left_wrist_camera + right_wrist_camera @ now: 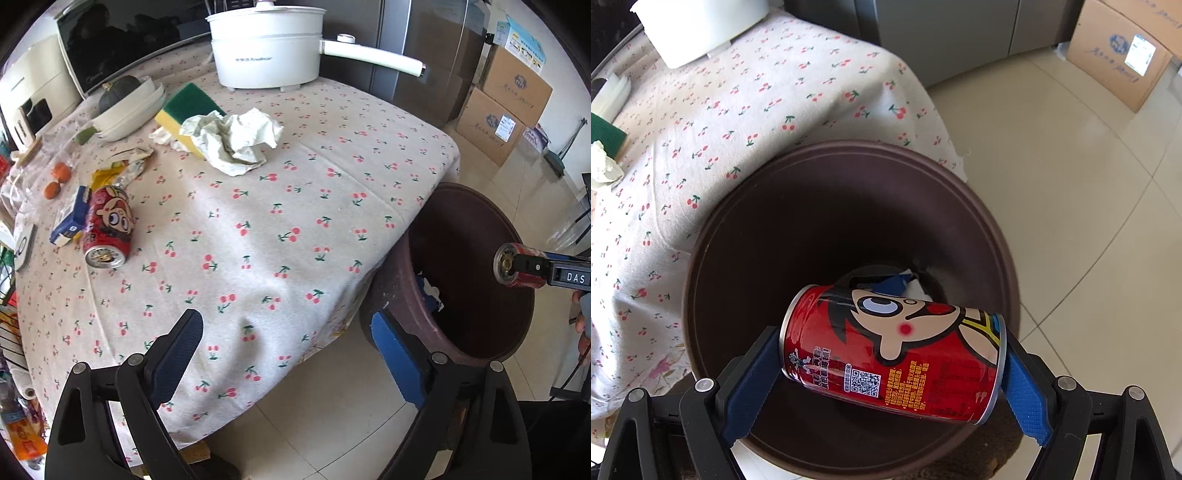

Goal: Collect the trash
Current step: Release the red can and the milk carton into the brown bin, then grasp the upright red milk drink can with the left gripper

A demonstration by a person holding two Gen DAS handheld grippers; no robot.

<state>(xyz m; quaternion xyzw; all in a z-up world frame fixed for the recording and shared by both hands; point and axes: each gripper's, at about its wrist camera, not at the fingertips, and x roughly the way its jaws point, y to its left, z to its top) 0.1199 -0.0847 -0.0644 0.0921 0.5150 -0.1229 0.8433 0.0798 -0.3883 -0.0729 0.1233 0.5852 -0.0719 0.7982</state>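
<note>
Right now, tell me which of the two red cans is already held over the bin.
The red can in the right gripper, clamped end to end above the brown bin. The other red can lies on its side on the cherry tablecloth, untouched.

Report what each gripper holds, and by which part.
The right gripper holds a red can end to end, one pad on each flat end, over the brown bin. The left gripper is open and holds nothing.
</note>
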